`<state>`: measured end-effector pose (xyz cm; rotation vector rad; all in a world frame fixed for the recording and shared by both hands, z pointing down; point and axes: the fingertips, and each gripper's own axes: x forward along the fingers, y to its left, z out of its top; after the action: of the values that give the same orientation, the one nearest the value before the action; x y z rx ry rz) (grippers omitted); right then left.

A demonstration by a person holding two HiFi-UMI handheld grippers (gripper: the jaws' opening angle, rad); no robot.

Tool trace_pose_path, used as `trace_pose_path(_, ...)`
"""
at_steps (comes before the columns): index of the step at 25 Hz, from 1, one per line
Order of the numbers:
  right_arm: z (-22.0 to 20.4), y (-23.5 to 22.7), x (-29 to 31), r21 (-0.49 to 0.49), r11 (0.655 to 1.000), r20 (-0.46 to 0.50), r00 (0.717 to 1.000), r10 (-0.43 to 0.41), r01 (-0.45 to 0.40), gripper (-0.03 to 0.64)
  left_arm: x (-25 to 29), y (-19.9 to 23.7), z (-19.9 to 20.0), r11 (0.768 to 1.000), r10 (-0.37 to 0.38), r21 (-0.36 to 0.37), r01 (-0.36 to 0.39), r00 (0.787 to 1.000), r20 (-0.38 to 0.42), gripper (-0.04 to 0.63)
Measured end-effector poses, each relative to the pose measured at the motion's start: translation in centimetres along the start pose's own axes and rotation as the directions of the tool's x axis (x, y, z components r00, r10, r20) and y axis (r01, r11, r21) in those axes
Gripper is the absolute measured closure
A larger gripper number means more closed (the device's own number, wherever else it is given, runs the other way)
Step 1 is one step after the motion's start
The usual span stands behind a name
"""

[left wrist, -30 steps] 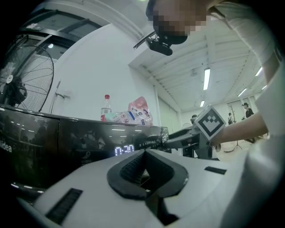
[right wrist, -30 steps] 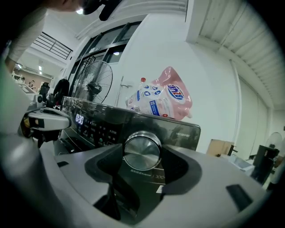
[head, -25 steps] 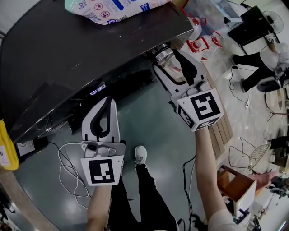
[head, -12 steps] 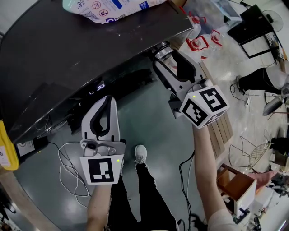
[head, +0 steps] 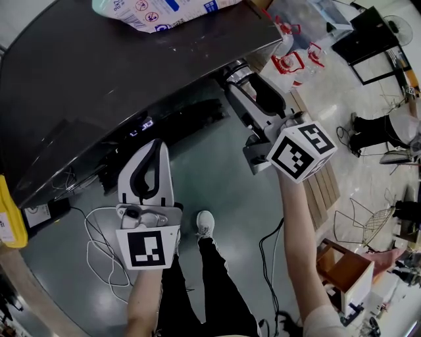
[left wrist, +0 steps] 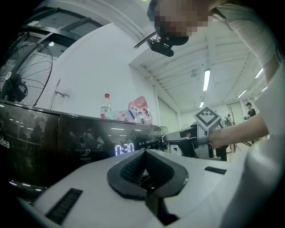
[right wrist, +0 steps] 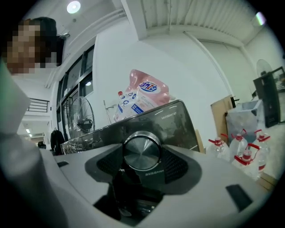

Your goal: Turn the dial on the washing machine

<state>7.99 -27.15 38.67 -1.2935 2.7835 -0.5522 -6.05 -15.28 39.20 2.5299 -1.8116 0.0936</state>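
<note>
The dark washing machine (head: 99, 79) fills the upper left of the head view. Its silver dial (head: 237, 74) sits at the right end of the front panel. My right gripper (head: 242, 79) is shut on the dial, one jaw on each side of it. In the right gripper view the dial (right wrist: 141, 150) shows round and shiny between the dark pads (right wrist: 178, 165). My left gripper (head: 148, 156) hangs below the panel, shut with nothing in it, its pads (left wrist: 133, 168) pressed together. The lit display (left wrist: 124, 148) reads 0:30.
A pink and white detergent bag (head: 164, 10) lies on the machine's top. Water jugs (head: 293, 62) stand right of the machine. White cables (head: 99, 243) lie on the floor by my shoe (head: 204, 226). A wooden chair (head: 345, 273) and another person (head: 381, 125) are at the right.
My right gripper has rolled clockwise on the dial; its marker cube has tipped to the right. The left gripper has stayed put. The person at the right has moved further off.
</note>
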Motion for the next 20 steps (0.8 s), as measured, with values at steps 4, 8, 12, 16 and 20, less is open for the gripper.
trace_pose_path(4, -0.02, -0.1, -0.03, 0.053, 0.999, -0.004, 1.0, -0.001, 0.001, 0.342, -0.07, -0.13, 0.12, 1.0, -0.001, -0.001, 0.001, 1.0, 0.003, 0.595)
trace_pose_path(8, -0.06, -0.24, -0.05, 0.135, 0.991, -0.004, 1.0, 0.007, -0.007, 0.342, -0.12, -0.18, 0.27, 1.0, -0.002, 0.001, 0.002, 1.0, 0.006, 0.596)
trace_pose_path(12, -0.13, -0.39, -0.01, 0.227, 0.974, 0.003, 1.0, 0.022, -0.022, 0.342, -0.13, -0.25, 0.05, 1.0, -0.003, -0.003, 0.003, 1.0, -0.003, 0.595)
trace_pose_path(16, 0.15, -0.07, 0.26, 0.349, 0.933, 0.047, 0.996, 0.081, -0.093, 0.342, -0.09, -0.29, 0.04, 1.0, -0.001, -0.004, 0.001, 1.0, -0.004, 0.597)
trace_pose_path(20, 0.12, -0.23, 0.34, 0.43, 0.896, 0.065, 0.994, 0.09, -0.11, 0.342, 0.12, -0.09, 0.16, 1.0, 0.004, -0.002, -0.004, 1.0, -0.003, 0.595)
